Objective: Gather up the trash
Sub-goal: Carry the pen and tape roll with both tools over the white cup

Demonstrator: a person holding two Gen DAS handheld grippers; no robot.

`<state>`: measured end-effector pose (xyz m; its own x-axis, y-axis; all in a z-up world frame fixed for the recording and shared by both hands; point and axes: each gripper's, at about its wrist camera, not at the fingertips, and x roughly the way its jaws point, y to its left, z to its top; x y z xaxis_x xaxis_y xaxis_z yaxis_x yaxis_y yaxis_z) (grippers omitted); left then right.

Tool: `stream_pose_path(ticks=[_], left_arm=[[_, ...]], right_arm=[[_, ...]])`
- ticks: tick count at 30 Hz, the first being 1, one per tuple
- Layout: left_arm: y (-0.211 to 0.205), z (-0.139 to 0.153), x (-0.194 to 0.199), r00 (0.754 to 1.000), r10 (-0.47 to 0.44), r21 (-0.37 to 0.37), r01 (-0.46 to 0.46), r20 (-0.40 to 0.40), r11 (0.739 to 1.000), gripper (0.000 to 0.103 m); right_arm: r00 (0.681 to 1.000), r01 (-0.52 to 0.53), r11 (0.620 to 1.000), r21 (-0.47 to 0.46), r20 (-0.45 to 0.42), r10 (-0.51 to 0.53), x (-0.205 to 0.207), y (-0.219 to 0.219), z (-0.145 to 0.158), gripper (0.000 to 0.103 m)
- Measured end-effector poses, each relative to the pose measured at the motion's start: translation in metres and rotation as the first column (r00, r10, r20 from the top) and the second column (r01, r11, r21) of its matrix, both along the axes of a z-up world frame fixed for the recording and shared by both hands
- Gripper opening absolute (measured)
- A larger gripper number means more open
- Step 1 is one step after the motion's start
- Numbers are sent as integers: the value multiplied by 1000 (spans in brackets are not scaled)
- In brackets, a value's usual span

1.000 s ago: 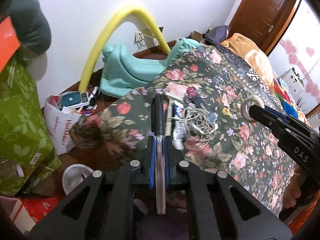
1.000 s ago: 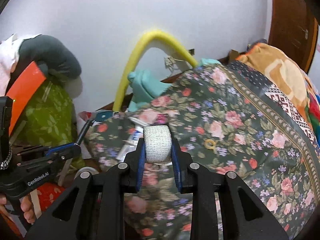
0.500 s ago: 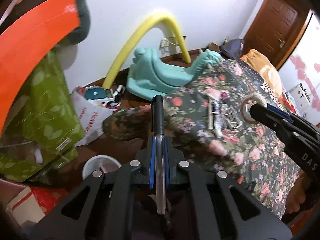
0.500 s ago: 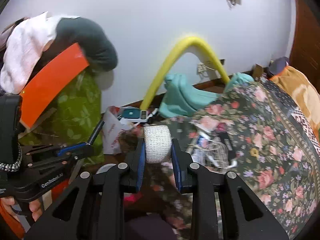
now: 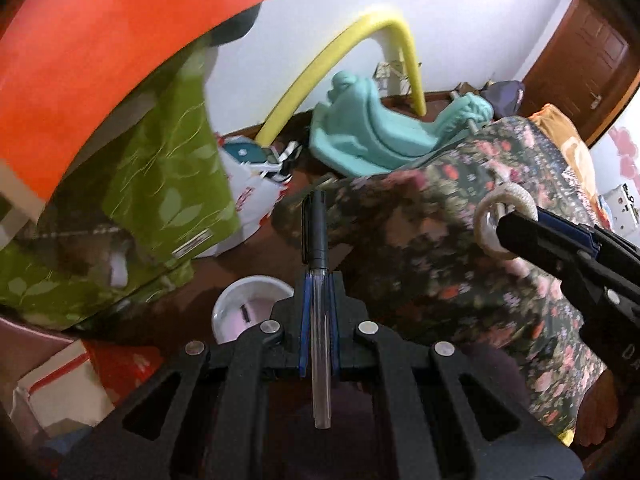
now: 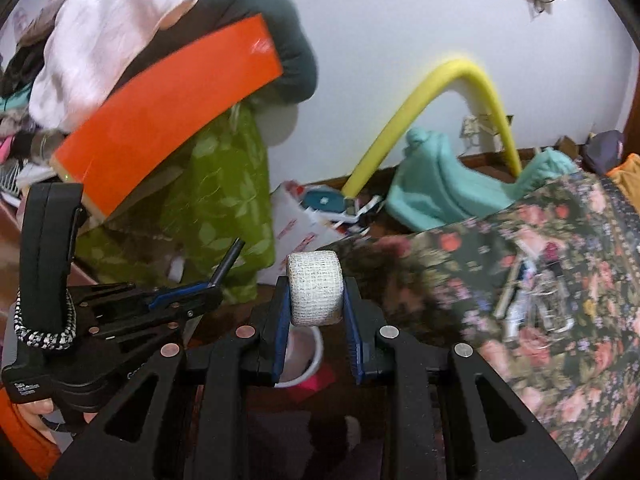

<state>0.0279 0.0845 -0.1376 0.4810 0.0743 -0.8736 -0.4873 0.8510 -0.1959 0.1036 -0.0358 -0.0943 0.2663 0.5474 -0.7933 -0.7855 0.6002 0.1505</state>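
My left gripper (image 5: 318, 304) is shut on a pen (image 5: 319, 264) with a clear barrel and black cap, held lengthwise between the pads; it also shows in the right wrist view (image 6: 229, 259). My right gripper (image 6: 316, 308) is shut on a white bandage roll (image 6: 315, 288), which also shows in the left wrist view (image 5: 505, 220). A small white bin (image 5: 250, 309) with a pink liner stands on the floor just below and left of the left fingers; in the right wrist view the bin (image 6: 308, 354) sits under the roll. Both grippers hang above the floor beside the bed.
A floral bedspread (image 5: 460, 240) covers the bed on the right, with a small pile of clutter (image 6: 532, 292) on it. A green leaf-print bag (image 5: 168, 184) and orange panel (image 5: 100, 56) stand left. A white shopping bag (image 5: 248, 196), teal plastic toy (image 5: 372, 128) and yellow foam tube (image 5: 320, 68) lie by the wall.
Both grippers have swung left off the bed toward the floor, each still holding its item. The white bin has come closer beneath them; the pile on the bed has slid away right.
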Motion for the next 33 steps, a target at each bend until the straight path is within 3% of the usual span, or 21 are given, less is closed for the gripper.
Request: stream_pose_path(ticks=[9,20,29,31,33], left_arm=[[29,-58,-12,994,19,-50,-24,-104,998,7],[61,-139,-22,962,61,-169,-108,-265,980,7],[77,-170,-11,938,103,-188,-172,-332,967,7],[79,-173,-10,930,113,-176,-184,-350,967,8],[82,-175,-10,927,112,-174,-184,-357,967,15]], right_arm=[[991,-74,994,-83,-117,64,-14,47,-51,23],[952,-164,969,-187,-287,106,-16,94,-122,23],[930,-174,965,-196,-354,96,-3,115,-143,23],[923,-186,961,-206,-373,99,-2,119,-146,26],[922,-189,958,-216,-376,97,-2,119,-148,39]])
